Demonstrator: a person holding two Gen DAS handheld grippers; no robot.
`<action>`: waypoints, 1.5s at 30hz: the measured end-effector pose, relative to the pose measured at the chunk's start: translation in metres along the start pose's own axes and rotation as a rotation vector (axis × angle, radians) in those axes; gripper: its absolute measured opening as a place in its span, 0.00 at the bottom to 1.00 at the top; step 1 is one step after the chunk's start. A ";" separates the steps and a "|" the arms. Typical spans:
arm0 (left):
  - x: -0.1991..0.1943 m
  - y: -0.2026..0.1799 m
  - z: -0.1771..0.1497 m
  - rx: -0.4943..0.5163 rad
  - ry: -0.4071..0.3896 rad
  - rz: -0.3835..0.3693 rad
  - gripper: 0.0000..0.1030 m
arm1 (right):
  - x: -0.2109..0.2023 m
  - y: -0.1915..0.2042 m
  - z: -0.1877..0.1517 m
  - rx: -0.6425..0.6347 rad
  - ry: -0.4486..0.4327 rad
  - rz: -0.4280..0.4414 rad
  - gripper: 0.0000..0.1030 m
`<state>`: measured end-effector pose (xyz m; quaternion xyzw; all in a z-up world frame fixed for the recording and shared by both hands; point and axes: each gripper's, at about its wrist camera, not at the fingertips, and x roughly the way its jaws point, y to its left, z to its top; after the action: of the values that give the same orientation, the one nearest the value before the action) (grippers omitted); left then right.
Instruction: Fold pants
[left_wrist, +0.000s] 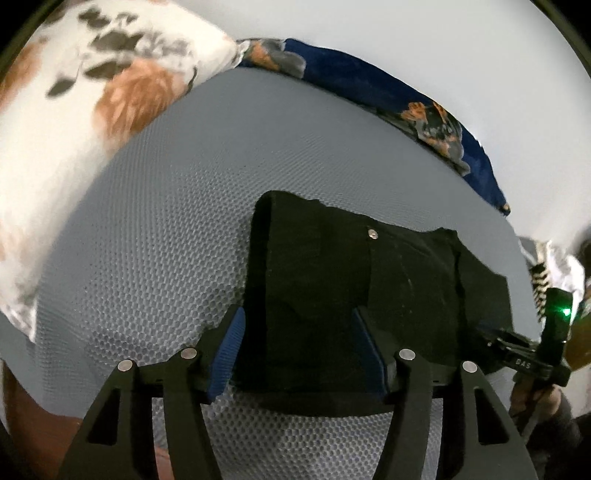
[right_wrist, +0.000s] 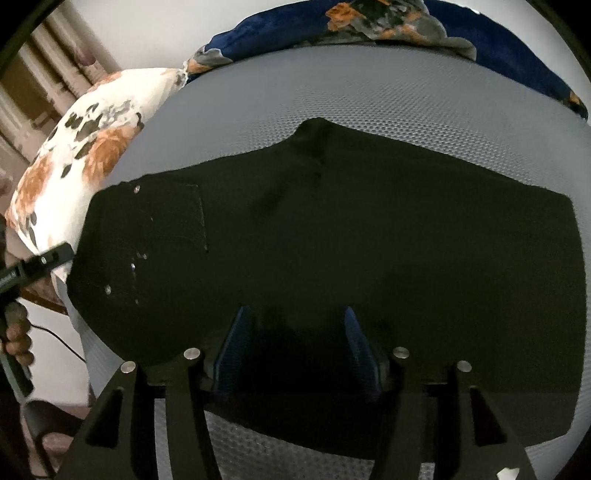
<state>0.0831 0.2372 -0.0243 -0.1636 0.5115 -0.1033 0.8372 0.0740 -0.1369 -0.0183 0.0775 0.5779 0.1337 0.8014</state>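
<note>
- Black fabric: the pants (right_wrist: 332, 240) lie flat on a grey honeycomb-textured bed (left_wrist: 147, 240), apparently already doubled over, with a rivet and a patch pocket showing near the waist end.
- Left tongs (left_wrist: 295, 347) stand partly open over the waist end. Their blue pads (left_wrist: 231, 350) straddle the near edge of the cloth and do not look pressed together on it; nothing appears held.
- Right tongs (right_wrist: 297, 347) are likewise partly open above the near edge further along the legs, with dark cloth between the fingers but no visible pinch.
- Dark cloth against dark fingers makes contact hard to read in both wrist views, so a light touch cannot be ruled out.
- Judged from this, a fold has just been laid or the next grab is being lined up.
- Risk: closing on only the top layer would peel the layers apart instead of carrying the whole stack.
- Risk: if one side lifts ahead of the other, the fold line would skew and the edges would not match.
- Risk: the far edge looks wavy, with a bump near the middle; folding over it would trap a crease.
- Risk: a floral pillow (left_wrist: 74, 129) sits just beside the waist end, and a blue floral blanket (left_wrist: 406, 99) lies along the far side of the bed; a wide swing of cloth could catch either.
</note>
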 end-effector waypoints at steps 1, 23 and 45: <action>0.002 0.005 0.001 -0.015 0.007 -0.017 0.60 | 0.000 0.001 0.003 0.012 0.002 0.003 0.53; 0.051 0.070 0.019 -0.058 0.159 -0.441 0.61 | -0.018 0.012 0.047 0.115 -0.055 -0.049 0.53; 0.091 0.032 0.045 -0.053 0.259 -0.486 0.52 | -0.038 0.001 0.043 0.156 -0.130 -0.019 0.53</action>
<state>0.1649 0.2432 -0.0925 -0.2889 0.5626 -0.3075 0.7109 0.1037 -0.1460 0.0300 0.1426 0.5341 0.0752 0.8299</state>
